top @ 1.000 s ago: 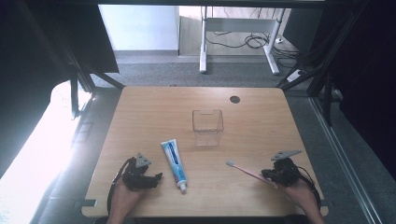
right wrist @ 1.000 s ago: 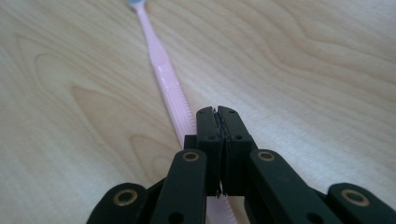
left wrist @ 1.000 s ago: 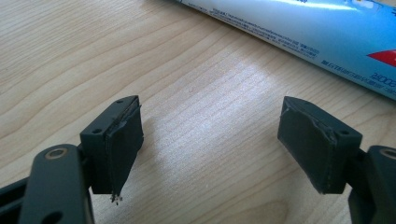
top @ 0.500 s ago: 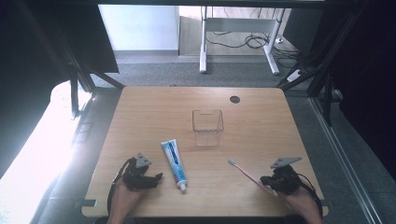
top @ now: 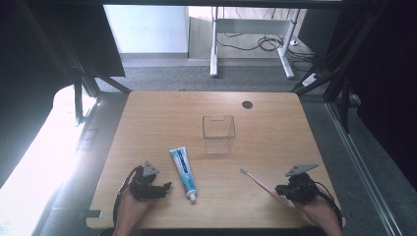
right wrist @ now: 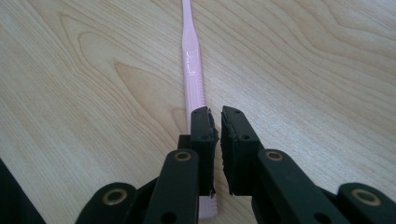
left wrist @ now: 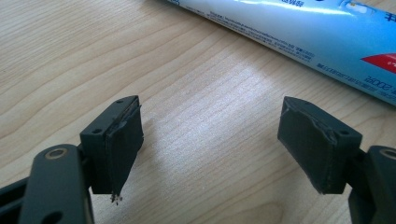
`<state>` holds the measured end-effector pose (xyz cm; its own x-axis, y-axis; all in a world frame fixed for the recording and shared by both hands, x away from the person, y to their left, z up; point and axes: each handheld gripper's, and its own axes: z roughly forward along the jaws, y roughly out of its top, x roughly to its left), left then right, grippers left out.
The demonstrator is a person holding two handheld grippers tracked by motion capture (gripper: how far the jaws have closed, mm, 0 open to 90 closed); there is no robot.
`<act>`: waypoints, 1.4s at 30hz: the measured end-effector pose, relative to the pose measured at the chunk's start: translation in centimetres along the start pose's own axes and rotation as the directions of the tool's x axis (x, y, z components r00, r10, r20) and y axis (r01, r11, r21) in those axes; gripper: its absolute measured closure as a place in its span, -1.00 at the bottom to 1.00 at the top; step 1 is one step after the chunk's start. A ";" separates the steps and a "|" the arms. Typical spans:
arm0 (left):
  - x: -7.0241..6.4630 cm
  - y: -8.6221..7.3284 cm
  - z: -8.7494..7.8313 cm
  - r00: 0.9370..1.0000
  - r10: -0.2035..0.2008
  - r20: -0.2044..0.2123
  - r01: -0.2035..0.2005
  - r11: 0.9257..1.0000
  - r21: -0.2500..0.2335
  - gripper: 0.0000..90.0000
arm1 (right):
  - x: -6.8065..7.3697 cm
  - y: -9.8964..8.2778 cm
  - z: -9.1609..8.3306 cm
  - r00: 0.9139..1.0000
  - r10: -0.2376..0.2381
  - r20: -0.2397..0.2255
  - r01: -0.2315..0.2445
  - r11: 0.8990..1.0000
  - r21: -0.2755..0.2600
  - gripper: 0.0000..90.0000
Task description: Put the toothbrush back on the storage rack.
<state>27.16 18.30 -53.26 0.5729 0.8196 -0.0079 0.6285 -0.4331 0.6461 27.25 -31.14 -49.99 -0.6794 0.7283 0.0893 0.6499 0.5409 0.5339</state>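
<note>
1. Two grippers are held low at the near edge of a light wooden table (top: 162, 123), one in each of the person's hands.
2. A clear plastic box (top: 219, 133) is seen standing upright near the middle of the table, well apart from both grippers.
3. A round dark hole (top: 247, 104) is set into the tabletop near its far edge, beyond the box and to its right.
4. A blue and white toothpaste tube (top: 183, 172) is laid flat between the left gripper (top: 156, 188) and the box, with its cap end toward the person.
5. In the left gripper view the jaws are spread wide over bare wood with nothing between them, and the tube (left wrist: 299, 32) is seen lying across the top of that view, just beyond the tips.
6. A pink toothbrush (top: 259, 182) is laid on the table with its head pointing away toward the box and its handle reaching under the right gripper (top: 284, 190).
7. In the right gripper view the jaws of that gripper (right wrist: 215, 119) are almost closed, with a thin gap left between the pads; the toothbrush handle (right wrist: 192, 74) is seen passing beneath the left-hand jaw rather than between the pads, so nothing is gripped.
8. Grey floor is seen around the table, with dark frame posts at both sides.
9. A white desk frame (top: 251, 29) with loose cables under it is placed beyond the table.
10. Strong daylight is cast on the floor at the left.
</note>
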 end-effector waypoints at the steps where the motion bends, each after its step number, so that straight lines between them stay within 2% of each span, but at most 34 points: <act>1: 0.0 0.0 0.0 1.000 0.000 0.000 0.000 1.000 0.000 -0.50 | 0.0 0.1 -0.1 1.000 -0.004 0.001 0.004 1.000 0.005 0.79; 7: -0.1 0.0 0.0 1.000 0.001 -0.001 -0.001 1.000 -0.001 -0.50 | -0.1 1.0 -0.2 1.000 -0.024 -0.002 0.024 0.998 0.060 0.64; 16: -0.1 0.0 0.0 1.000 0.005 -0.003 -0.005 1.000 0.002 -0.50 | -0.5 2.6 0.3 0.999 -0.022 -0.026 0.025 0.991 0.135 0.64; 26: -0.1 0.0 0.0 1.000 0.011 -0.002 -0.011 1.000 0.005 -0.50 | 0.4 4.9 1.1 0.996 -0.077 -0.040 0.084 0.968 0.235 0.46; 30: -0.2 0.0 0.1 1.000 0.011 -0.002 -0.011 1.000 0.006 -0.50 | 0.8 5.7 1.5 0.994 -0.101 -0.051 0.111 0.954 0.279 0.42; 31: -0.2 0.0 0.1 1.000 0.011 -0.002 -0.011 1.000 0.006 -0.50 | 0.8 5.7 1.5 0.994 -0.101 -0.051 0.111 0.954 0.279 0.42; 32: -0.2 0.0 0.1 1.000 0.011 0.000 -0.011 1.000 0.007 -0.50 | 0.9 5.9 1.6 0.993 -0.106 -0.056 0.118 0.949 0.292 0.43; 33: -0.2 0.0 0.1 1.000 0.014 -0.002 -0.014 1.000 0.009 -0.50 | 1.1 6.2 1.9 0.991 -0.117 -0.059 0.130 0.940 0.317 0.44; 34: -0.3 0.0 0.1 1.000 0.017 0.001 -0.017 1.000 0.011 -0.50 | 1.2 6.4 2.1 0.990 -0.127 -0.062 0.140 0.935 0.325 0.45; 35: -0.3 0.0 0.1 1.000 0.017 0.001 -0.017 1.000 0.011 -0.50 | 1.2 6.4 2.1 0.990 -0.127 -0.062 0.140 0.935 0.325 0.45; 36: -0.4 0.0 0.2 1.000 0.021 -0.002 -0.021 1.000 0.013 -0.50 | 1.3 6.7 2.4 0.988 -0.139 -0.061 0.151 0.924 0.351 0.47; 37: -0.4 0.0 0.2 1.000 0.024 -0.004 -0.024 1.000 0.014 -0.50 | 1.4 6.9 2.6 0.988 -0.146 -0.060 0.157 0.917 0.366 0.49; 41: -0.3 0.0 0.1 1.000 0.020 -0.007 -0.020 1.000 0.010 -0.50 | 1.6 7.4 3.4 0.985 -0.165 -0.046 0.169 0.897 0.408 0.55; 42: -0.3 0.0 0.1 1.000 0.018 -0.007 -0.018 1.000 0.008 -0.50 | 1.6 7.5 3.6 0.982 -0.182 -0.044 0.183 0.891 0.416 0.57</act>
<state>27.05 17.98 -53.33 0.5805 0.8142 0.0091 0.6223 -0.4509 0.6398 32.25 -24.39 -48.82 -0.8004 0.5988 0.0274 0.5960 0.7902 0.1425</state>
